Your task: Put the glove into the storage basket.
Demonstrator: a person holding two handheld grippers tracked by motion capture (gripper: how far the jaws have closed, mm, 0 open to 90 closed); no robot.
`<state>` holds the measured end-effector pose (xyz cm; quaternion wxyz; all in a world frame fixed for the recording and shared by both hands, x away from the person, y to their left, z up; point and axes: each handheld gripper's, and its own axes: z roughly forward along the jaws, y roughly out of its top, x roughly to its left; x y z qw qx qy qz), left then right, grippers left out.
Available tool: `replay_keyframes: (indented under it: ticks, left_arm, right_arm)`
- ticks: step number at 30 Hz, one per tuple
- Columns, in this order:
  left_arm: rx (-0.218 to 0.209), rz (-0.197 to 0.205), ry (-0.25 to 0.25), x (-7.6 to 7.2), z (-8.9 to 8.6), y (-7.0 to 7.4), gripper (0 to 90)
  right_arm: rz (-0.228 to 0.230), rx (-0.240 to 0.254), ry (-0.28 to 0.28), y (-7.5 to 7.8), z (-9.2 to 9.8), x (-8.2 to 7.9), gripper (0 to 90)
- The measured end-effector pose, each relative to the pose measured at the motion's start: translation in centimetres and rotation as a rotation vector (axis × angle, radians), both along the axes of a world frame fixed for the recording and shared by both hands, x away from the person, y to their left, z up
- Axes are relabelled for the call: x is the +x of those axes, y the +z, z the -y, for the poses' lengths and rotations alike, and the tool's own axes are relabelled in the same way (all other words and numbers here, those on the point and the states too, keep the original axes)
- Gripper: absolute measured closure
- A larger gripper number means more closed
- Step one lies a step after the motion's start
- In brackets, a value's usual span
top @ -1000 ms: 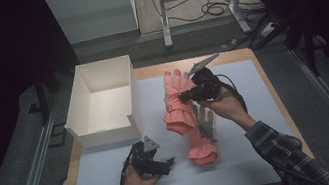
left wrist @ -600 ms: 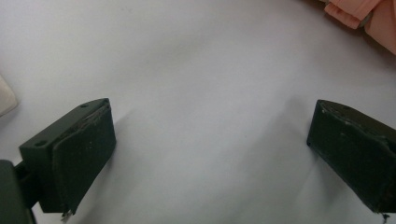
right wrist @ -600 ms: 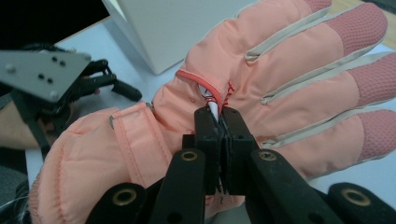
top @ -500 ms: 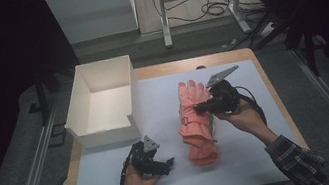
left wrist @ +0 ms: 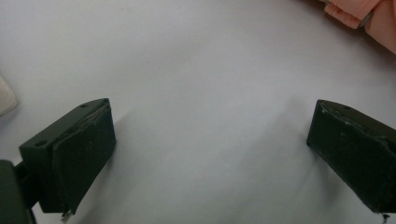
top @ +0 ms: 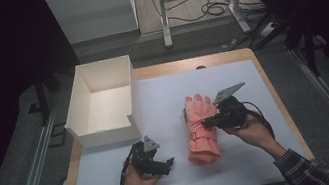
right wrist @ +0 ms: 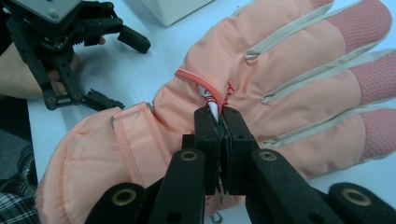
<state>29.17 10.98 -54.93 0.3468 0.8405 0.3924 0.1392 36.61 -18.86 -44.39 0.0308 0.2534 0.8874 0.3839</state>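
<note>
On the pale mat [top: 245, 160] in the high view, a pink glove [top: 200, 129] is seen lying flat right of the white box [top: 101, 103], with the right gripper [top: 208, 122] set against its back and the left gripper [top: 168, 164] held low near its cuff. Along the left gripper view, the jaws are shown spread wide over bare mat, a corner of the glove [left wrist: 369, 16] being caught at the top right. From the right gripper view, the jaws are seen pressed together on a small white tab at the glove's [right wrist: 280, 79] red-stitched seam, and the left gripper [right wrist: 112, 65] is visible beyond, apart from the glove.

one glove, one box, two grippers on your table.
you have a single pink glove [top: 201, 129], one white open box [top: 101, 103], and two grippers: your left gripper [top: 163, 164] and your right gripper [top: 206, 122], one in each hand.
</note>
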Motion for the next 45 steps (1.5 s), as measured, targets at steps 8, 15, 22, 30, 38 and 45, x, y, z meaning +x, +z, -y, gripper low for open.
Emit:
replay_keyframes:
  ticks: [8,15,22,30,38,45]
  left_arm:
    - [0.0,0.0,0.0,0.0,0.0,0.0,1.2]
    - [0.002,-0.001,-0.002,0.0,0.0,0.0,1.2]
    - [0.0,0.0,0.0,0.0,0.0,0.0,1.2]
    - [0.002,-0.001,-0.002,0.0,0.0,0.0,1.2]
    - [0.0,0.0,0.0,0.0,0.0,0.0,1.3]
    - [0.001,-0.003,-0.001,0.0,0.0,0.0,1.2]
  right_arm:
    - [0.024,-0.023,0.012,-1.7,-0.4,0.1,81.3]
    - [0.025,-0.023,0.008,-2.7,-0.5,0.3,79.6]
    - [0.039,-0.004,-0.006,-1.9,-0.2,0.1,65.7]
    - [0.086,0.018,-0.034,-0.4,1.0,-0.5,61.3]
    - [0.087,0.032,-0.079,-0.9,3.7,-1.6,69.5]
    - [0.065,0.028,-0.087,-3.6,5.1,-2.6,82.4]
